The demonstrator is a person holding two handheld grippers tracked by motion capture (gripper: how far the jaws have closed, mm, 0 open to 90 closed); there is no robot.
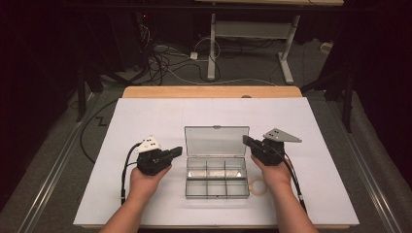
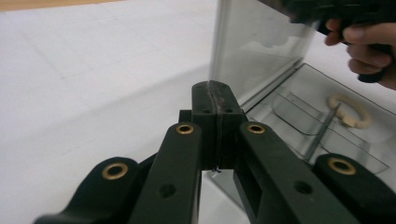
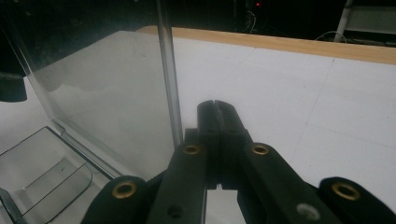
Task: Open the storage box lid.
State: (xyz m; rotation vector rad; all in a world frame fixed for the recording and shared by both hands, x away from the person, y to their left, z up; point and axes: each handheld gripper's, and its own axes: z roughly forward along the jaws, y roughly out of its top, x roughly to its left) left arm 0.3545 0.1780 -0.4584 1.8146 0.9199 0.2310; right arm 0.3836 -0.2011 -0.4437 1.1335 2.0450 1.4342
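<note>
1. Clear plastic organizer box [image 1: 216,182] sits in the middle of the white table cover [image 1: 145,116], near the person's edge. Its lid [image 1: 216,141] is swung up on the far hinge and stands roughly upright (maybe leaning back a touch, hard to say from above).

2. Left gripper [image 1: 177,151] is just beside the lid's left edge, right gripper [image 1: 247,141] just beside its right edge. My read is that they flank the lid to steady or tip it, one on each side so it can't twist on the hinge.

3. Jaws: both pairs are pressed together with nothing between them. In the left gripper view the closed tips [image 2: 215,100] line up with the lid's edge [image 2: 215,56]; in the right gripper view the closed tips [image 3: 217,114] sit just beside the lid's edge [image 3: 168,84]. Whether either one actually touches the plastic, I can't tell.

4. Orientation: the box's long axis runs left to right across the table. The hinge is on the far long side, so the open tray faces up and the front points toward the person. Dividers split it into small compartments, which look empty.

5. A pale rubber band [image 1: 257,186] lies on the table just off the box's near right corner (you can see it through the plastic in the left gripper view too).
</note>
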